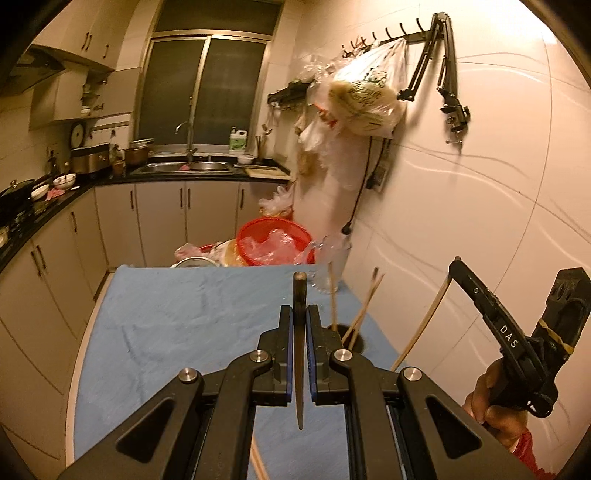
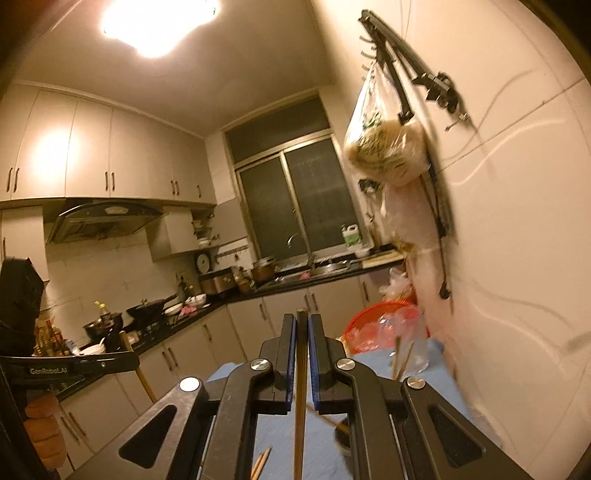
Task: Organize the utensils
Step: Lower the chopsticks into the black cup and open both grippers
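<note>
Kitchen table w/ blue cloth (image 1: 166,332): left gripper (image 1: 300,325) & right gripper (image 2: 302,332) each clenched on one upright chopstick (image 1: 300,295), long axis vertical, both above the dark holder (image 1: 352,341) w/ other chopsticks, just ahead-right of left gripper.

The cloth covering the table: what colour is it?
Light blue cloth, clearest in the left wrist view.

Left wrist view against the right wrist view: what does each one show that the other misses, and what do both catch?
Only the left wrist view shows the dark round holder with chopsticks standing in it. Only the right wrist view shows the ceiling lamp and range hood. Both show a gripper shut on one dark chopstick, the blue tablecloth, red plastic basket and window.
</note>
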Demonstrator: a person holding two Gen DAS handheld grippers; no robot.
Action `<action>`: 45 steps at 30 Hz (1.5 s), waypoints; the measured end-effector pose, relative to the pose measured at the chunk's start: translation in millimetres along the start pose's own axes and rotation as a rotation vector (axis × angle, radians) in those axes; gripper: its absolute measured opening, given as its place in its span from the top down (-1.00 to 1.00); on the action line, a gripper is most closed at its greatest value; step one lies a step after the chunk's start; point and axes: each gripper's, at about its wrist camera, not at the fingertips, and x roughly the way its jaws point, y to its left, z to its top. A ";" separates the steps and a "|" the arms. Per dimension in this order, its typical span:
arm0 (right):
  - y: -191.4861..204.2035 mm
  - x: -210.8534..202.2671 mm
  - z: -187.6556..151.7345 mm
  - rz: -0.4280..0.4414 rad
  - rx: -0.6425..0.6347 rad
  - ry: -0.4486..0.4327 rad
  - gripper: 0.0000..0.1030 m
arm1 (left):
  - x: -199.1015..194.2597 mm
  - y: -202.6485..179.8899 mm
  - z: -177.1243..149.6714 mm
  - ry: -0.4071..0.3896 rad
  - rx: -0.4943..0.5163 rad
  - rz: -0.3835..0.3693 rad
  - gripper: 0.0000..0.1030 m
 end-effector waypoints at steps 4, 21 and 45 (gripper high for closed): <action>-13.3 4.5 15.4 -0.023 0.013 -0.023 0.86 | 10.9 -13.8 15.5 -0.007 0.005 -0.017 0.87; -64.8 72.9 37.9 -0.137 0.050 -0.038 0.86 | 94.1 -46.0 56.4 -0.018 -0.023 -0.042 0.86; -112.0 122.9 -20.2 -0.146 0.144 0.145 0.82 | 173.9 -37.5 17.4 0.109 -0.036 -0.009 0.86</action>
